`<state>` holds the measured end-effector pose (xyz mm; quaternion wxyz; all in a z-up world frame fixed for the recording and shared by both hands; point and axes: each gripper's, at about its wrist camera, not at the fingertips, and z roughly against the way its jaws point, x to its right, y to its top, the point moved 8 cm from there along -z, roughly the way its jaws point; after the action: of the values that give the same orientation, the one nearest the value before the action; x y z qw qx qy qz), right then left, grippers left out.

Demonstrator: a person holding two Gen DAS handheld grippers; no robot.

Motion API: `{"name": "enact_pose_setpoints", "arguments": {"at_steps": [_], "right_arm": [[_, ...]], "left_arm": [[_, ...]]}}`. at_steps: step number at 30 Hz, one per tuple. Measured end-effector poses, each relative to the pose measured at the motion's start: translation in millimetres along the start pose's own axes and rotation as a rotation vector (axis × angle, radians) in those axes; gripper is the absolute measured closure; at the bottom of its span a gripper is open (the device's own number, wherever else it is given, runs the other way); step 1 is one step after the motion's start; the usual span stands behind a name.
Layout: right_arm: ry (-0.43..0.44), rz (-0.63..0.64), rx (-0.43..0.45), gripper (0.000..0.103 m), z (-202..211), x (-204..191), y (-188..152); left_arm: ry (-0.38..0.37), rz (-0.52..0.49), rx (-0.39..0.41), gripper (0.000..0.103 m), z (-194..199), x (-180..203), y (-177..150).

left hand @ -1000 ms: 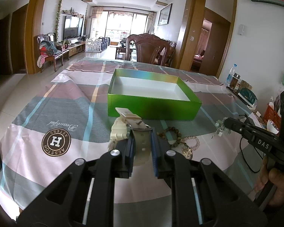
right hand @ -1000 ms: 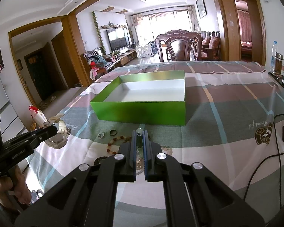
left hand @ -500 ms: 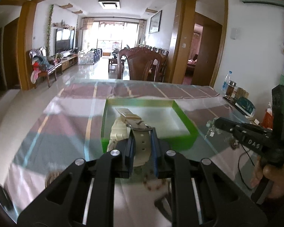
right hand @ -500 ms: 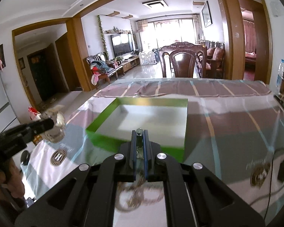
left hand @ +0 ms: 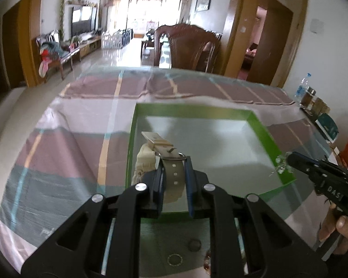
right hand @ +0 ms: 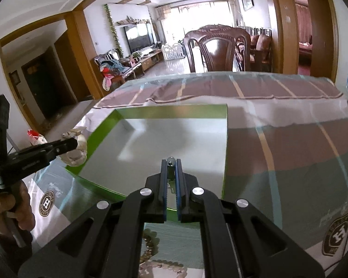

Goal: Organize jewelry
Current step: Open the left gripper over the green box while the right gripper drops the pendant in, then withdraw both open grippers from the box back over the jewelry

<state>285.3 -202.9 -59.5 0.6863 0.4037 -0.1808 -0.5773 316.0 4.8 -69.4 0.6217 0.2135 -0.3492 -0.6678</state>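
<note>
In the left wrist view, the left hand-held gripper (left hand: 174, 176) is seen clamped on a cream, soft-strapped wristwatch (left hand: 161, 162), whose long axis runs away along the fingers. The watch is held above the near left corner of the shallow green cardboard box with a white floor (left hand: 262, 129), which lies directly below and ahead on the checked tabletop (left hand: 65, 143). A small ring (left hand: 194, 245) is left on the cloth behind the box.

In the right wrist view, the right hand-held gripper (right hand: 171, 173) is seen pinched together on a small silvery earring-like piece (right hand: 170, 162), hung over the box's near middle. Neither hand is judged nearer; only release is thought to remain.
</note>
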Motion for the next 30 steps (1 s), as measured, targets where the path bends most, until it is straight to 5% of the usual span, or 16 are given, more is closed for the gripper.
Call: {"name": "enact_pose_setpoints", "arguments": {"at_steps": [5, 6, 7, 8, 9, 11, 15, 19, 23, 30], "right_arm": [[-0.001, -0.025, -0.002, 0.095, -5, 6, 2], [-0.004, -0.027, -0.004, 0.092, -5, 7, 2], [0.0, -0.037, -0.006, 0.075, -5, 8, 3], [0.001, -0.05, -0.001, 0.049, -2, 9, 4], [0.004, -0.074, 0.027, 0.039, 8, 11, 6], [0.007, -0.077, 0.092, 0.026, 30, 9, 12], [-0.012, -0.041, 0.25, 0.025, 103, -3, 17], [-0.045, 0.018, 0.366, 0.025, 171, -20, -2], [-0.043, 0.042, 0.356, 0.025, 196, -32, -44], [-0.052, 0.046, 0.252, 0.025, 185, -41, -111]], "left_arm": [[0.012, 0.01, -0.004, 0.086, -7, -6, 1], [0.019, 0.01, 0.006, 0.075, -5, -6, 3], [0.023, 0.011, 0.026, 0.062, -1, -6, 6], [0.032, 0.012, 0.055, 0.031, 6, -5, 8], [0.051, 0.015, 0.1, 0.018, 18, -6, 11], [0.067, 0.018, 0.209, 0.013, 54, -5, 18], [0.054, 0.026, 0.363, 0.007, 134, 1, 17], [0.051, 0.016, 0.517, 0.004, 215, 7, -17], [0.079, 0.007, 0.524, 0.004, 239, 8, -63], [0.076, 0.007, 0.402, 0.004, 223, 19, -129]]}}
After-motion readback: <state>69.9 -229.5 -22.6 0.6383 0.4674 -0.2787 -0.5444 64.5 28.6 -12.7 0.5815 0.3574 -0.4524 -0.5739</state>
